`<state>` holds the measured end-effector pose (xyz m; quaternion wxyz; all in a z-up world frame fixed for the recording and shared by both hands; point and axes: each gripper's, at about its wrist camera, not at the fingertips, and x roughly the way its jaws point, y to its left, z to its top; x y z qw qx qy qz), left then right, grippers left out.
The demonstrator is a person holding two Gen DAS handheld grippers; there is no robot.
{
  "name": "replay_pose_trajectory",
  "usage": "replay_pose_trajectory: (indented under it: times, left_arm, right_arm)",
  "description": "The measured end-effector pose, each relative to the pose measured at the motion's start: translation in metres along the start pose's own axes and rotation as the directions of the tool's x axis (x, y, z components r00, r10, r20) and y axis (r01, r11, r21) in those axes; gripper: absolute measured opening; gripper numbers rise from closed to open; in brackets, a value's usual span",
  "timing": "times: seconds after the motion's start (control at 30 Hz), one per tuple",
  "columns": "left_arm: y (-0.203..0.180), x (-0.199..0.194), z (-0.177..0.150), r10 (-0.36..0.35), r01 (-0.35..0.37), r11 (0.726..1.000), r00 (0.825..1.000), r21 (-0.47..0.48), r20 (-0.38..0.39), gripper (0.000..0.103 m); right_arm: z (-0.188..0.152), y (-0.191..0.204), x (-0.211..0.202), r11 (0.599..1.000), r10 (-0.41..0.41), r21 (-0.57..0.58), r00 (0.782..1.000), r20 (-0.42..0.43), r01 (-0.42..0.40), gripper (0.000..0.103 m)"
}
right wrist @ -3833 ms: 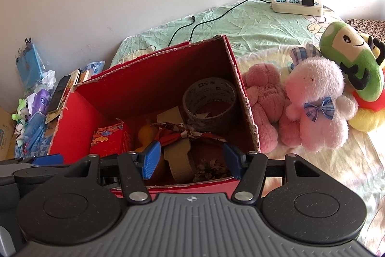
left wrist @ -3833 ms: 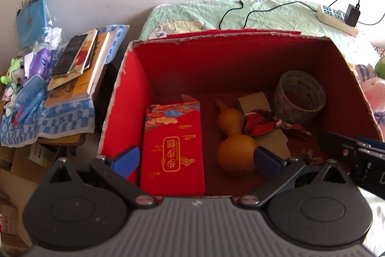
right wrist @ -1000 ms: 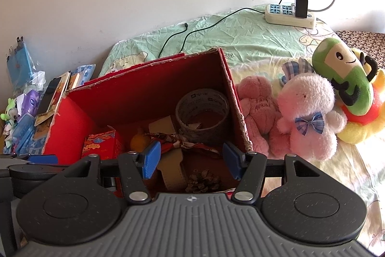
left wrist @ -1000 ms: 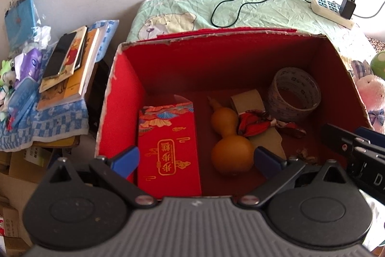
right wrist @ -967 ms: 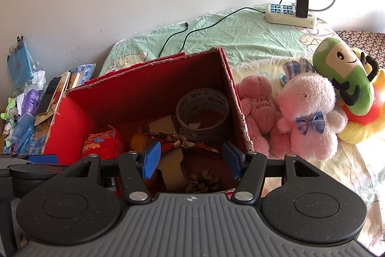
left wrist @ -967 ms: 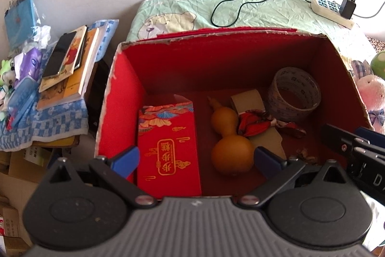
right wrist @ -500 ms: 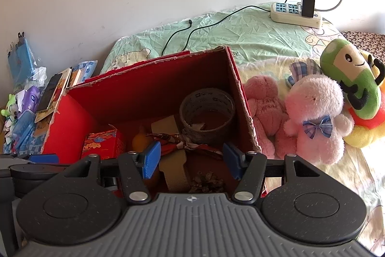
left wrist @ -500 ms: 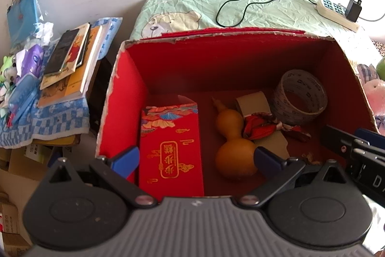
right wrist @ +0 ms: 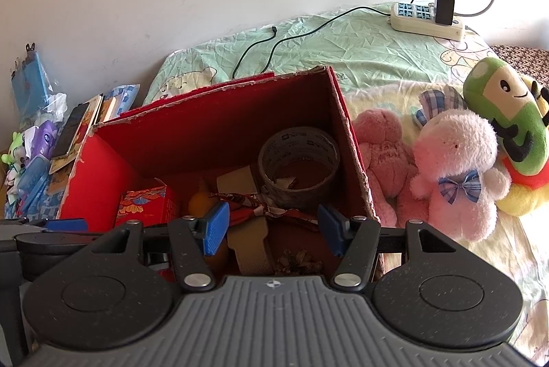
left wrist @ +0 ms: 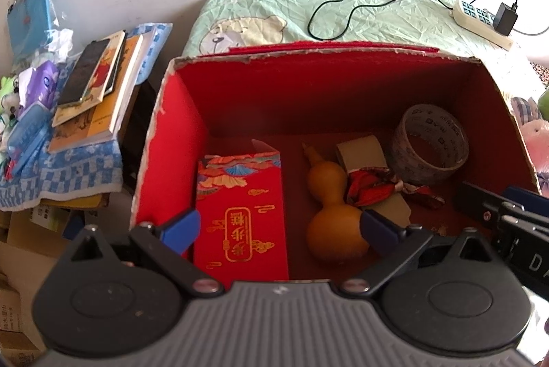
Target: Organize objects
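Both tongs, left (left wrist: pixel 279 226) and right (right wrist: pixel 272 228), hang spread and empty over the red box (left wrist: pixel 171 140). Right tongs hide most of the gourd (right wrist: pixel 202 198). Gold characters on the red packet (left wrist: pixel 240 212) blur; tape roll (left wrist: pixel 430 144) print is unreadable.

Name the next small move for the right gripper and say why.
Probably swing the right hand-held gripper rightward toward the light pink plush. Both it and the left hand-held gripper are open and empty. The red box already holds a tape roll and gourd, while the plush lies outside on the bed.
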<state>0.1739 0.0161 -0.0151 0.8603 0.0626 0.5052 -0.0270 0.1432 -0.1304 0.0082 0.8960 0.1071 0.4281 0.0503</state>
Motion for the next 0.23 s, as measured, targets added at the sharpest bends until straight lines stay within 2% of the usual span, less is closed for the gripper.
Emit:
replay_pose_trajectory:
  times: [0.23]
  left_arm:
    - [0.0001, -0.001, 0.0006, 0.01, -0.01, 1.0, 1.0, -0.003, 0.01, 0.098]
  right_arm:
    - [0.0018, 0.0023, 0.001, 1.0, 0.004, -0.007, 1.0, 0.001, -0.004, 0.06]
